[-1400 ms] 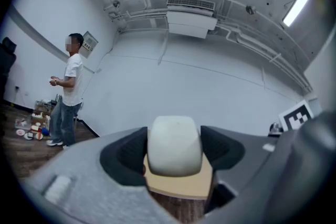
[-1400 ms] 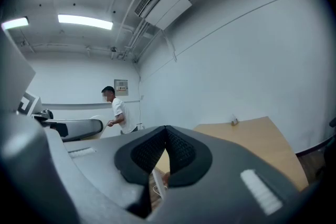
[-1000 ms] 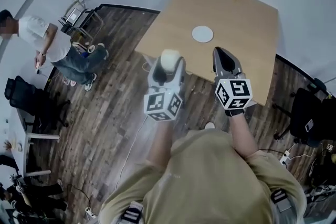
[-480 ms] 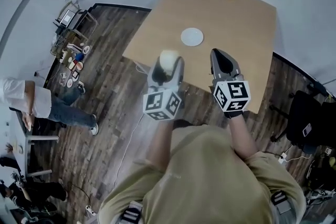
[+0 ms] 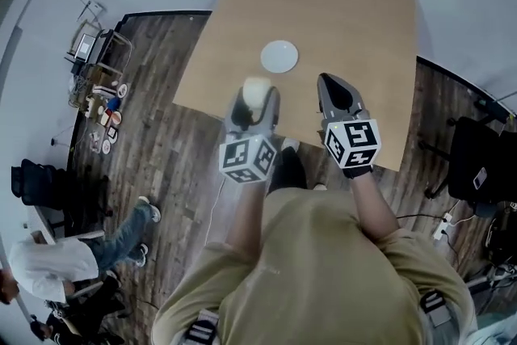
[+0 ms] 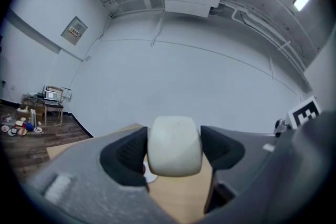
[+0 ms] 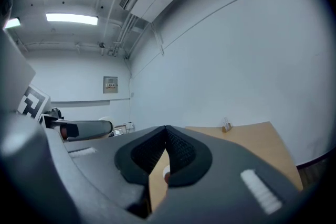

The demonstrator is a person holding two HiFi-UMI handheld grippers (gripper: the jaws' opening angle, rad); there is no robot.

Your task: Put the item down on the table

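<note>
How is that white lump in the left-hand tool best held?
Across its middle, with one jaw on each opposite side, the way the left gripper holds the white lump. Its sides look nearly straight while the top and bottom round off, so a mid-height pinch from the person's side probably slips least.

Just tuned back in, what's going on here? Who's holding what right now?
A person is standing at the near edge of a wooden table with a hand-held gripper in each hand. The left hand-held gripper is clamped on a cream-white rounded item, held up over the near part of the table and not yet set down. The right hand-held gripper is shut and empty, held alongside. A white round disc lies on the table just beyond the held item.
</note>
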